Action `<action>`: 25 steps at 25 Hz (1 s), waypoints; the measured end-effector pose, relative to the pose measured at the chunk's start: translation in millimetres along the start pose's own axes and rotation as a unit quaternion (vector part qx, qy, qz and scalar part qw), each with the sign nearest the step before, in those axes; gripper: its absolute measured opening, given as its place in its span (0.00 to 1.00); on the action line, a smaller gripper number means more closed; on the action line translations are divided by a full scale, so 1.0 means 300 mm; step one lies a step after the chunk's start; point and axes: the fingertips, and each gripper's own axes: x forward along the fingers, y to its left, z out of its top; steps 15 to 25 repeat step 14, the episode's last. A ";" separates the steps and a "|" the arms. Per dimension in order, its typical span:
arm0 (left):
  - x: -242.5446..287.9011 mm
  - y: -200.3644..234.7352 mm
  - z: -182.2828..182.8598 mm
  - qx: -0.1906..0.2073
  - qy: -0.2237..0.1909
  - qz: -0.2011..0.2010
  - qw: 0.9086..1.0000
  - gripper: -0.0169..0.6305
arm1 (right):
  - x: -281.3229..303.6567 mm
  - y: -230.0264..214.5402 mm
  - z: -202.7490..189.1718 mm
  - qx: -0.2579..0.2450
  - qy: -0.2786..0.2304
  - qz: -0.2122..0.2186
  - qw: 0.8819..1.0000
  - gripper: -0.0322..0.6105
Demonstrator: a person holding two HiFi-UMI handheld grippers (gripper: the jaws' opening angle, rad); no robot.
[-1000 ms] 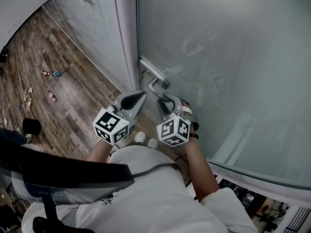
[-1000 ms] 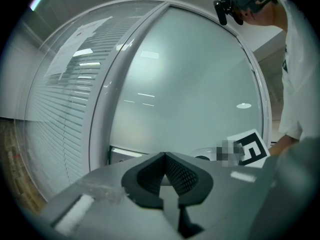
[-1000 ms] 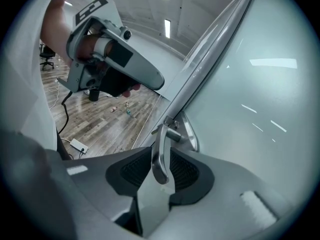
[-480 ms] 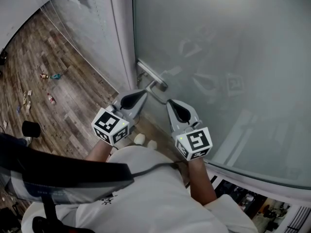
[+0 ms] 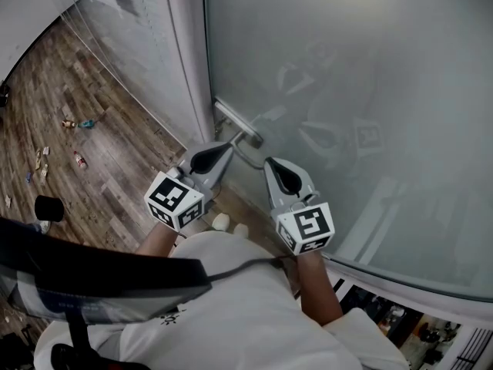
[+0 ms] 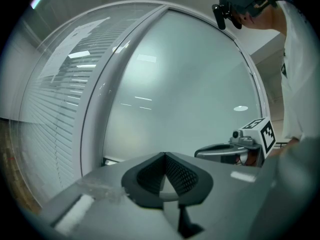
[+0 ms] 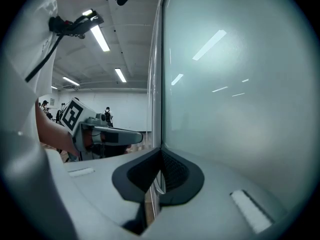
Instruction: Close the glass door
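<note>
A frosted glass door point(image 5: 347, 91) fills the right of the head view, its left edge against a white frame post point(image 5: 185, 60). A metal lever handle point(image 5: 240, 132) sticks out near that edge. My left gripper point(image 5: 225, 149) is shut and empty, with its tip just left of the handle's lever. My right gripper point(image 5: 269, 163) is also shut, just below and to the right of the lever's curved end, and I see nothing held in it. In the left gripper view the pads point(image 6: 172, 174) meet in front of the glass. The right gripper view shows the shut pads point(image 7: 170, 171) beside the door edge point(image 7: 161, 84).
A glass partition with blinds point(image 5: 123, 21) runs left of the post. Small litter point(image 5: 77, 122) and a black object point(image 5: 50, 205) lie on the wood floor point(image 5: 115, 168). The person's body and shoe tips point(image 5: 222, 221) are close under the grippers.
The right gripper has rolled so its marker cube now sits lower right, its jaws have gone from open to shut, and it stands off the lever. The left gripper has barely moved.
</note>
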 end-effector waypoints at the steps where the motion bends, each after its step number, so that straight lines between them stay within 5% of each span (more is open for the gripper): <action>1: 0.000 0.000 0.000 0.000 0.000 0.000 1.000 0.03 | 0.000 -0.001 0.000 -0.001 0.000 0.000 1.000 0.06; 25: 0.007 -0.015 -0.005 -0.006 0.002 -0.015 1.000 0.03 | 0.001 0.000 -0.014 -0.011 0.012 -0.002 1.000 0.06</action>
